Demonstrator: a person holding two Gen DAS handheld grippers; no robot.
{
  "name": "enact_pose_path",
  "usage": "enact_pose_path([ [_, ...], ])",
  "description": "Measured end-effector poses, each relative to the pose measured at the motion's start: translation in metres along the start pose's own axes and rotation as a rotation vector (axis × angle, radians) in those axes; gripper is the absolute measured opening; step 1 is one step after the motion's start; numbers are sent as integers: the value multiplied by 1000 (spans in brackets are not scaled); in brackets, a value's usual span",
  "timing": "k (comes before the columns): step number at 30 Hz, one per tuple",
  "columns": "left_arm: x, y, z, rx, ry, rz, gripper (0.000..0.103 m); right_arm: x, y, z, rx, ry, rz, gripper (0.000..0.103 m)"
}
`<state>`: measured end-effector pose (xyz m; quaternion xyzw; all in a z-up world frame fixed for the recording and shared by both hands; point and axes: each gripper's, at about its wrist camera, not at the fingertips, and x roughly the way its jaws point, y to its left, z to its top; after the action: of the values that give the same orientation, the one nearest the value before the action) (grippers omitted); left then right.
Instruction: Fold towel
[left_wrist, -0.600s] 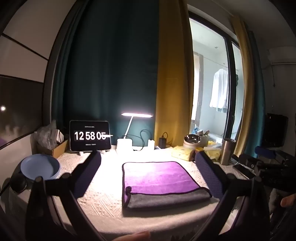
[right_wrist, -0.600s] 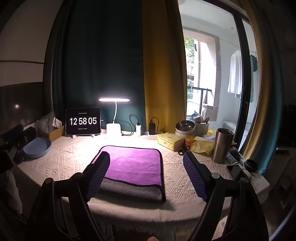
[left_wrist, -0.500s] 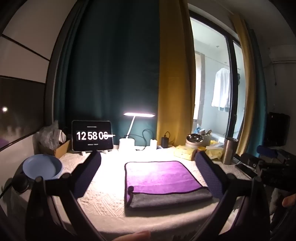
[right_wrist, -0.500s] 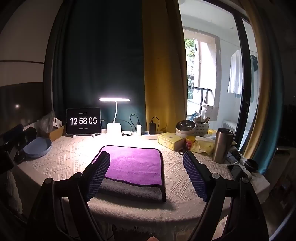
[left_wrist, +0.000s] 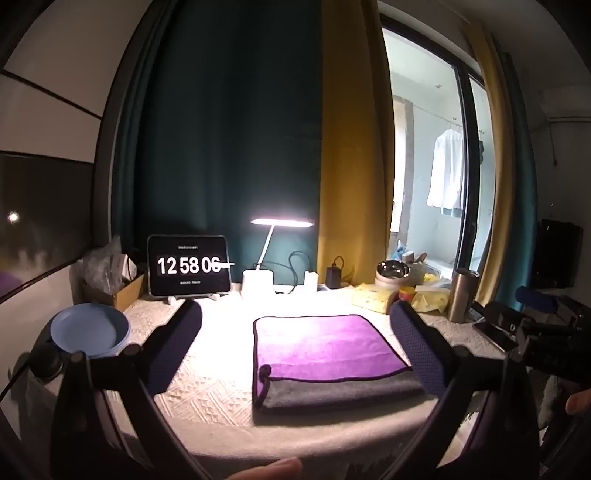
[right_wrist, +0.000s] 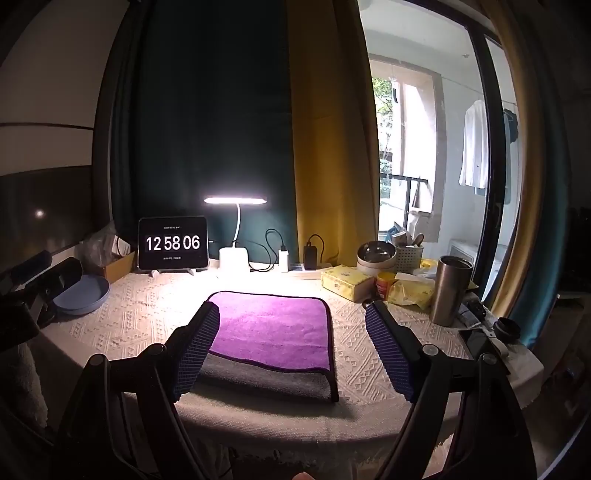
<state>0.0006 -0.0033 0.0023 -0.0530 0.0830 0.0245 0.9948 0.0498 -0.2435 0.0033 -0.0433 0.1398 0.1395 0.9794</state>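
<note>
Dark green and mustard curtains close off the back of the room, with a bright window to the right. Below them stretches the bench (right_wrist: 369, 373), draped in a pale knitted cloth, a lit desk lamp (right_wrist: 235, 201) and a clock tablet (right_wrist: 173, 243) at its far edge. At the middle, near the front edge, lies the towel (right_wrist: 273, 328), purple over grey, already doubled with the purple layer stopping short of the grey near edge. The left claw (left_wrist: 295, 347) hangs above the front edge, jaws spread wide and empty, the towel showing between them. The right claw (right_wrist: 291, 347) is likewise agape, holding nothing. A fold seems just finished, or the work is nearly done. If another fold is wanted, each claw must descend to a towel corner and pinch both layers together.
</note>
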Motion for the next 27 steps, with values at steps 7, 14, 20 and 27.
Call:
enact_pose_path([
  [7, 0, 0, 0, 7, 11, 10, 102, 2, -1, -2, 6, 0, 2, 84],
  [14, 0, 0, -2, 6, 19, 9, 102, 1, -1, -2, 6, 1, 3, 84],
  [20, 2, -1, -2, 9, 26, 11, 103, 0, -1, -3, 5, 0, 6, 84],
  [27, 3, -2, -3, 10, 27, 12, 102, 0, -1, -3, 6, 1, 6, 84],
])
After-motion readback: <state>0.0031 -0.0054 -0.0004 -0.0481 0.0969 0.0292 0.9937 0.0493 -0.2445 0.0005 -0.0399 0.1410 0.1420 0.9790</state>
